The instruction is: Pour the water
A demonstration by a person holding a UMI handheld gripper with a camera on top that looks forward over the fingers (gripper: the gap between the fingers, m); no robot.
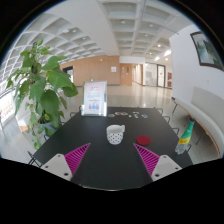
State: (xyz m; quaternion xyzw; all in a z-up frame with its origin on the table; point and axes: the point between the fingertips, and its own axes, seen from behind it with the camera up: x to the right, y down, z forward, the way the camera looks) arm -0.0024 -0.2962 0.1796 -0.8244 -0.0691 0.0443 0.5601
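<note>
A white cup (116, 133) with a dark speckled pattern stands upright on the dark table (100, 165), just ahead of my fingers and midway between their lines. A green bottle (184, 137) with an orange part stands at the table's right edge. My gripper (111, 158) is open, its magenta pads (76, 155) wide apart with nothing between them. The cup is apart from both fingers.
A small red round object (143, 140) lies right of the cup. A white sign stand (95, 98) stands at the table's far side. A large leafy plant (40, 85) rises at the left. Beyond the table lies an open hall.
</note>
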